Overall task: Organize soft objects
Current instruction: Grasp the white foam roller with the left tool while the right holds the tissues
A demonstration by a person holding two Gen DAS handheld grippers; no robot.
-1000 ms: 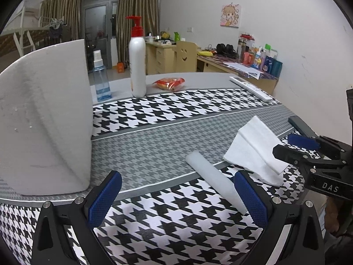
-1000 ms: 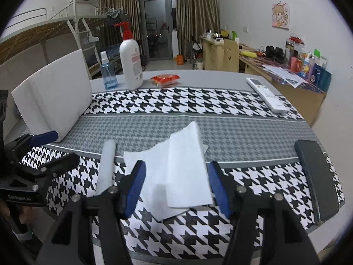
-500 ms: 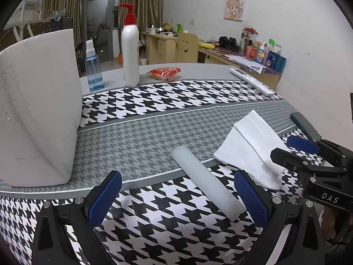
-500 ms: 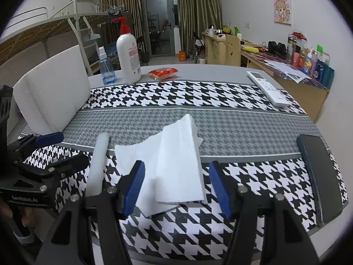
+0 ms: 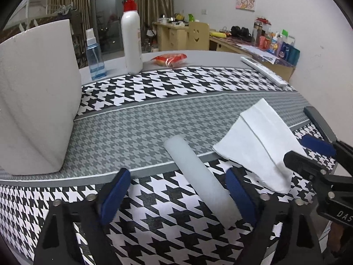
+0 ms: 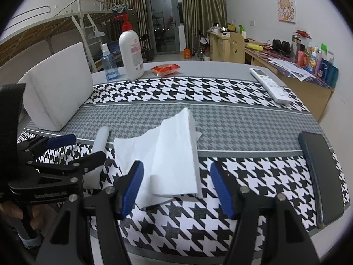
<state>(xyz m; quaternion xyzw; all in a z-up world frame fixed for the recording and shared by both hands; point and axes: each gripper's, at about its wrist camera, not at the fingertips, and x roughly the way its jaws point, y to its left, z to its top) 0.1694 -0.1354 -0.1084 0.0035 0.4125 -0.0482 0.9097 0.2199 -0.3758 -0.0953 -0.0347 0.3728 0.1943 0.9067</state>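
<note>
Left claw: jaws apart and just closing in – the pale translucent foam cylinder lay between the blue pads, close to the right-hand one, contact unclear.
Right claw: jaws apart, poised over the near edge of the folded white paper tissue; pads clear of it.
Foam cylinder: lying flat on the black-and-white houndstooth cloth near the front edge of the tabletop, just beside the tissue on its left.
Tissue: flat on the cloth, one fold overlapping another, straddling the grey band and the checked band.
White foam block: upright at the left of the tabletop – well apart from the cylinder.
Far edge: white pump bottle with red top, clear blue spray bottle beside it, red snack packet.
Right side: white remote control, black phone near the edge.
</note>
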